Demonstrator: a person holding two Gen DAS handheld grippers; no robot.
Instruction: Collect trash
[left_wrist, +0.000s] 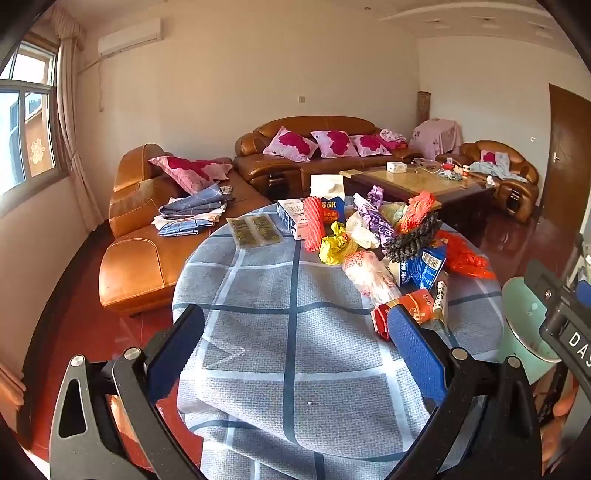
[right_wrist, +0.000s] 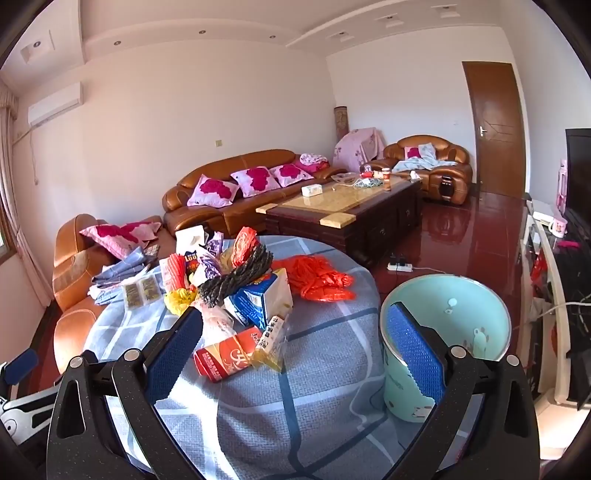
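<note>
Trash (right_wrist: 236, 291) lies heaped on the bench (right_wrist: 325, 391), on its far half as seen from the mint bin (right_wrist: 448, 339), which stands just beside the bench edge on my right. Both my jaws are spread wide and pinch nothing: my left gripper (left_wrist: 295, 354) hangs over bare checked cloth, my right gripper (right_wrist: 295, 350) over the near edge of the heap with the bin rim behind its outer finger.

Nearest the bin lie a red carton (right_wrist: 231, 356) and a clear wrapper (right_wrist: 271, 341); beyond them a blue box (right_wrist: 255, 301) and an orange plastic bag (right_wrist: 317, 280). My worry is the thin films: a pinch could drag the neighbouring pieces off the bench, or slip off the bag. The loose cloth may bunch under my fingers too.

Writing is mostly too small to read. A milk carton (left_wrist: 328, 195) shows "OOK"; my other gripper's body, at the edge of the left view, shows "DA".
</note>
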